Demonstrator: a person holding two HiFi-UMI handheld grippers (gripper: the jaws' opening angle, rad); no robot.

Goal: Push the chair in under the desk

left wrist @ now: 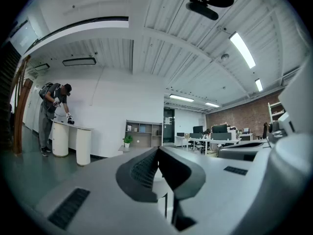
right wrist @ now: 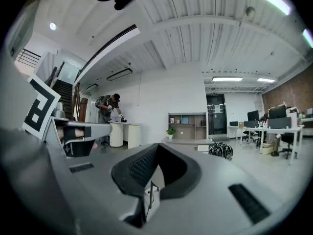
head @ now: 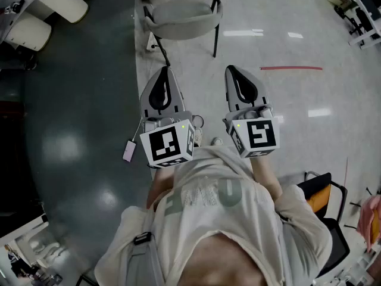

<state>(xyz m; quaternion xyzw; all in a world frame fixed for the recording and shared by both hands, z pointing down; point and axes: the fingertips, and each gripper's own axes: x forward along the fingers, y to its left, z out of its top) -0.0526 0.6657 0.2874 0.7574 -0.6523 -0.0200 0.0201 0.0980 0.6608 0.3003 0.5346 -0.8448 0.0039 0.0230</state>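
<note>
Left tongs (head: 165, 71), right tongs (head: 231, 70) closed; chair (head: 181, 18) ahead, apart.

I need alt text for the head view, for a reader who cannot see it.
From above, a person holds the left gripper and the right gripper side by side, both shut and empty, pointing toward a grey chair ahead without touching it.

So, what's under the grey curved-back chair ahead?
Under the grey curved-back chair, thin black legs stand on glossy pale floor; its seat hides the spot directly beneath.
</note>
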